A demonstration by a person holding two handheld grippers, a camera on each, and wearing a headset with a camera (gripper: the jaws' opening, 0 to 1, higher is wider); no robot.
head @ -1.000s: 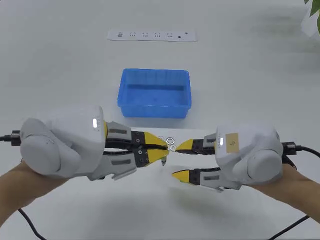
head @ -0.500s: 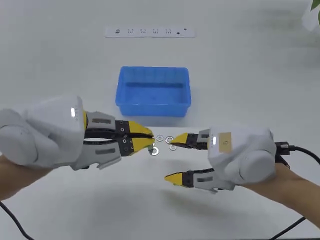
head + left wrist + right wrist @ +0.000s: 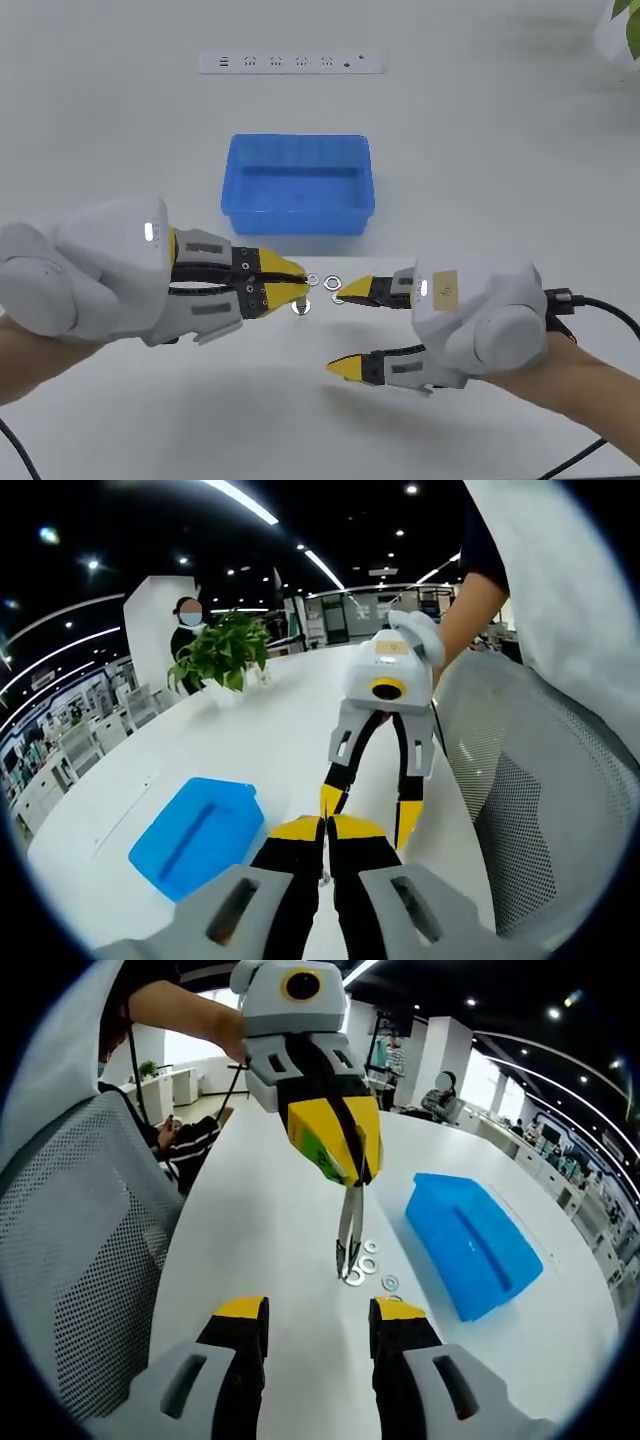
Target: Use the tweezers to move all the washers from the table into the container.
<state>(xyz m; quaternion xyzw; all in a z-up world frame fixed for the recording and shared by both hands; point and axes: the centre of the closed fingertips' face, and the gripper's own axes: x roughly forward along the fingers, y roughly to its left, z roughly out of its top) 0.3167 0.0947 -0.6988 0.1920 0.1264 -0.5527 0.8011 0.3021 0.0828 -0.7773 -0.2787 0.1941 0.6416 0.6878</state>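
Note:
My left gripper is shut on metal tweezers, which point down at the white table. Their tips meet a washer; whether they pinch it I cannot tell. Three more washers lie just beside it. My right gripper is open and holds nothing, its upper jaw close to the washers. The blue container stands behind the washers and looks empty. In the left gripper view, my shut jaws face the open right gripper.
A white power strip lies at the far side of the table. A green plant stands at the far right. A grey mesh chair is behind the person. Cables trail from both grippers.
The left gripper has drawn back to the left, away from the right one. The tweezers' tips now rest on a washer left of the others. The right gripper stays open.

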